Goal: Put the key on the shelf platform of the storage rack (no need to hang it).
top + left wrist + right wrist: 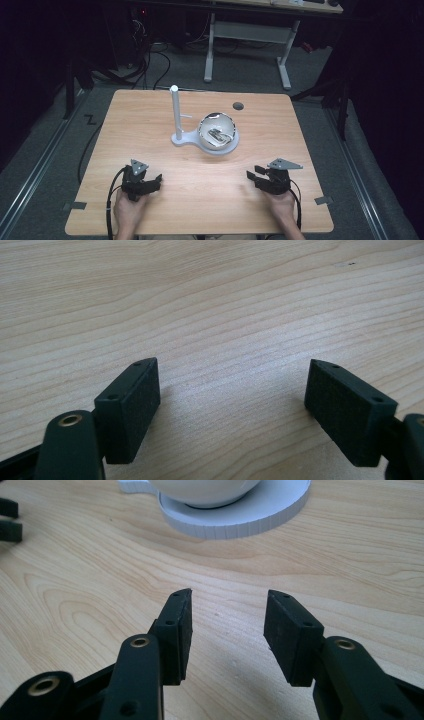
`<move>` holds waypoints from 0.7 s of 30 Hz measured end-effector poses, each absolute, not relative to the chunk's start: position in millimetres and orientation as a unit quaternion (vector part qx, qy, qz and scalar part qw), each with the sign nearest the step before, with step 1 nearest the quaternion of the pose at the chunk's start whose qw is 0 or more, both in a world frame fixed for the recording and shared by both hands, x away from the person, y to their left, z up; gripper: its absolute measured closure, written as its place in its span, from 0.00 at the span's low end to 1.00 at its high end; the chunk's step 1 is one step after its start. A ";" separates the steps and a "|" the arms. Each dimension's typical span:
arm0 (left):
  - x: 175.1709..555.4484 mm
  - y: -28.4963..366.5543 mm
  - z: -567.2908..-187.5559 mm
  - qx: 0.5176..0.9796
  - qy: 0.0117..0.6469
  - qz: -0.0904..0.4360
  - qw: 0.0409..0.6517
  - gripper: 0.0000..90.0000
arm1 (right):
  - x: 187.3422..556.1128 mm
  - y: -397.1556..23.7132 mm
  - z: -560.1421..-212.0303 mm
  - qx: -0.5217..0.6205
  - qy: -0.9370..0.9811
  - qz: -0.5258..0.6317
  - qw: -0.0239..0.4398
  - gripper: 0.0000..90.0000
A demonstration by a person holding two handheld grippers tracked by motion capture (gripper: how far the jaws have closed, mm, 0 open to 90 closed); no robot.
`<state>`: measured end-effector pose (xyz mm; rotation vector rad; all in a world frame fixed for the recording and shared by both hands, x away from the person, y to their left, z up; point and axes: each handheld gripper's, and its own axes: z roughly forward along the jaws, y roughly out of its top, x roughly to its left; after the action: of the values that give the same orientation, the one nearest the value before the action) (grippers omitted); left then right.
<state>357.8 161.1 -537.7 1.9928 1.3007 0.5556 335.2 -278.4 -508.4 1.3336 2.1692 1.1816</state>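
I am holding my right gripper [256, 175] and left gripper [154, 178] wide and empty; the shiny bowl [217, 131], sitting mid-table on its white stand [186, 139], looks rigid, slippery; I'd pinch the rim.

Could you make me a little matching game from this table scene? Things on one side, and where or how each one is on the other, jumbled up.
Things:
1. bowl
2. post
3. left gripper
4. round hole

Descriptions:
A. standing upright on the white stand
B. near the table's far edge
C. on the stand's round base
D. jaws open over bare wood

Pairs: 1-C, 2-A, 3-D, 4-B
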 end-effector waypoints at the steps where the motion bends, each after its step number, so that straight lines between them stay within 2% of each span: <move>1: 357.8 161.1 -537.7 0.766 0.500 0.214 0.342 0.25 | 335.2 -278.4 -508.4 0.468 0.762 0.415 0.166 0.61; 21: 357.7 161.0 -537.7 0.766 0.500 0.214 0.342 0.25 | 331.2 -260.2 -529.0 0.448 0.793 0.368 0.187 0.61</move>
<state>357.7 161.0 -537.7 1.9924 1.3010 0.5559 331.2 -260.2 -529.0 1.2623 2.2311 1.0372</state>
